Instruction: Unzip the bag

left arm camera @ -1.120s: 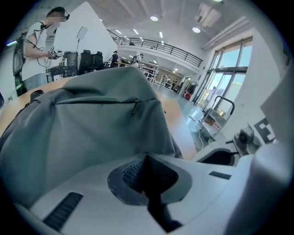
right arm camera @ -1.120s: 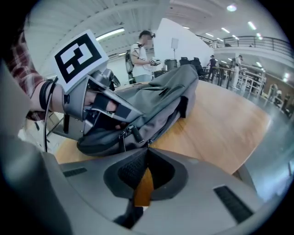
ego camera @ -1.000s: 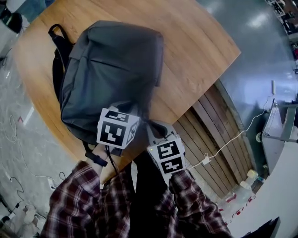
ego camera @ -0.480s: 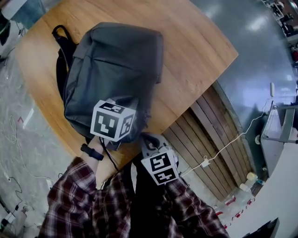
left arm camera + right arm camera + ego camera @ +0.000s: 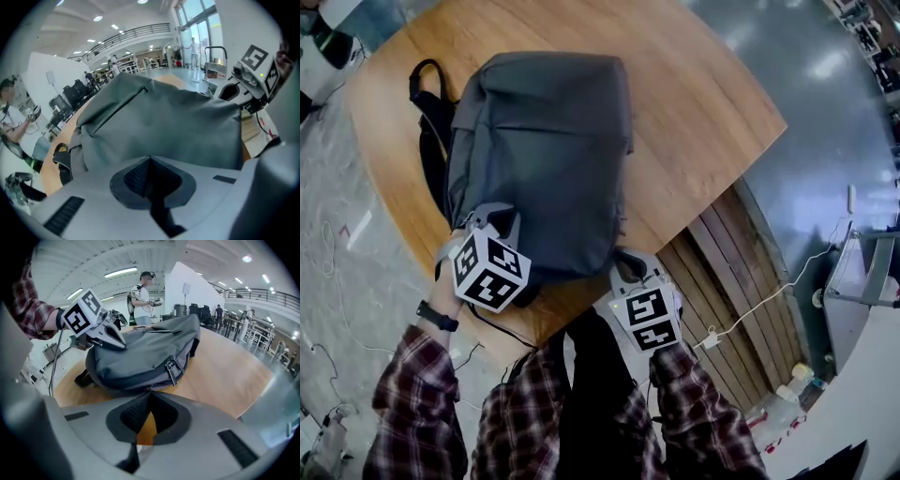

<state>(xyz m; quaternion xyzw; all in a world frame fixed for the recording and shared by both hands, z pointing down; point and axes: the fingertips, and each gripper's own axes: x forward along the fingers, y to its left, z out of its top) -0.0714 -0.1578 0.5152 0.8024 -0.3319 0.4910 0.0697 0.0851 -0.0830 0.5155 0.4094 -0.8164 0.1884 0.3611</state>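
Observation:
A grey backpack lies flat on the round wooden table. My left gripper is shut and its tips rest on the bag's near-left part; the right gripper view shows this left gripper on top of the backpack. In the left gripper view grey bag fabric fills the space just past the jaws. My right gripper is shut with its tips at the bag's near rim. A small dark tab shows there; I cannot tell whether it is pinched. Two metal pulls hang on the bag's side.
Black shoulder straps stick out at the bag's far left. The table's near edge runs just under both grippers. A slatted wooden panel and a white cable lie on the floor at right. People stand in the background.
My left gripper has slid from the bag's near middle to its near-left side. The right gripper has stayed at the near rim.

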